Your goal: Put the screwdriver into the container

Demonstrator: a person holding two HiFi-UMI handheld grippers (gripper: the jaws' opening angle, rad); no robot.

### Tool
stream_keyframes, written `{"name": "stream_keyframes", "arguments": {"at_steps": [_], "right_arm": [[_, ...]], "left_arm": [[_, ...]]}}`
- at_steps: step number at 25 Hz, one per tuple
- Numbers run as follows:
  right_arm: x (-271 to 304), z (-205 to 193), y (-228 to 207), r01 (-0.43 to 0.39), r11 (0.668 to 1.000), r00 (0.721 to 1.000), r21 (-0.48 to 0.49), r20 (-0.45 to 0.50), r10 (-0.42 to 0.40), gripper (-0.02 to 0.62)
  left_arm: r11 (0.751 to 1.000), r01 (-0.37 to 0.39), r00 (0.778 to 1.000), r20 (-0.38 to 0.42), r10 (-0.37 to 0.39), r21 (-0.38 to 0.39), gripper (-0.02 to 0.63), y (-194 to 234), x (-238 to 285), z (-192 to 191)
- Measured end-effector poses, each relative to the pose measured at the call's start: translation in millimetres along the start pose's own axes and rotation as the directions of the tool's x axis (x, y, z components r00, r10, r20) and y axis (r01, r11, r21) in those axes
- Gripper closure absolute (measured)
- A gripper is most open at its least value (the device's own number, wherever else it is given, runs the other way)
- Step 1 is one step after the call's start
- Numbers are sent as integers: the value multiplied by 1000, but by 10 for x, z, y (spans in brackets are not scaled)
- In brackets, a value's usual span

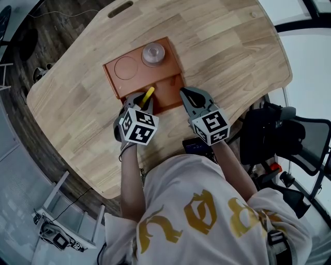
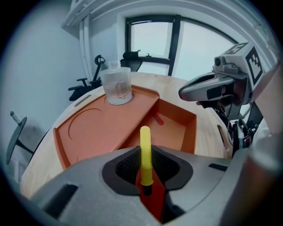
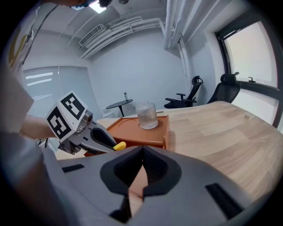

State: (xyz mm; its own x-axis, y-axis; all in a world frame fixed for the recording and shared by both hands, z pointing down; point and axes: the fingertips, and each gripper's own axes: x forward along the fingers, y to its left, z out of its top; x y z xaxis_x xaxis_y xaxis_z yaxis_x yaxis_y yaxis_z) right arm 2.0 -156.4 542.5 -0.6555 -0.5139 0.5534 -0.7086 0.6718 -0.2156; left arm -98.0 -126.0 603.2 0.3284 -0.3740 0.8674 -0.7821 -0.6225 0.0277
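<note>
While tight on the screwdriver (image 2: 145,152), left gripper (image 1: 140,100) over orange container (image 1: 111,72), wooden table (image 1: 222,46), window (image 2: 152,46) behind; right gripper (image 1: 184,93) closed, empty.

A big table (image 1: 222,46) made of light wood has round corners and a long thin hole (image 1: 120,9) near its far edge. An orange tray (image 1: 135,85) lies flat on the table, about in the middle, with bare wood all around it.
</note>
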Motion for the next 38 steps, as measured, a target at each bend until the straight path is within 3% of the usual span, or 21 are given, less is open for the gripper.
{"name": "stream_keyframes", "arguments": {"at_steps": [4, 20, 27, 31, 38], "right_arm": [[-3, 17, 5, -6, 1000, 1000, 3, 1, 6, 583], [-38, -53, -86, 1, 1000, 1000, 20, -3, -1, 584], [-107, -68, -84, 11, 1000, 1000, 25, 6, -12, 583], [-173, -60, -61, 13, 1000, 1000, 15, 12, -13, 584], [-306, -12, 3, 22, 1000, 999, -3, 26, -22, 584]], "left_arm": [[998, 35, 997, -68, -32, 45, 531, -55, 79, -5], [998, 62, 975, -216, -55, 28, 530, -78, 293, -100], [998, 46, 979, -198, -37, 43, 529, -68, 259, -94], [999, -8, 992, -124, 15, 54, 523, -10, 161, -1], [999, -29, 999, -14, 29, -19, 523, -2, -96, 127]]}}
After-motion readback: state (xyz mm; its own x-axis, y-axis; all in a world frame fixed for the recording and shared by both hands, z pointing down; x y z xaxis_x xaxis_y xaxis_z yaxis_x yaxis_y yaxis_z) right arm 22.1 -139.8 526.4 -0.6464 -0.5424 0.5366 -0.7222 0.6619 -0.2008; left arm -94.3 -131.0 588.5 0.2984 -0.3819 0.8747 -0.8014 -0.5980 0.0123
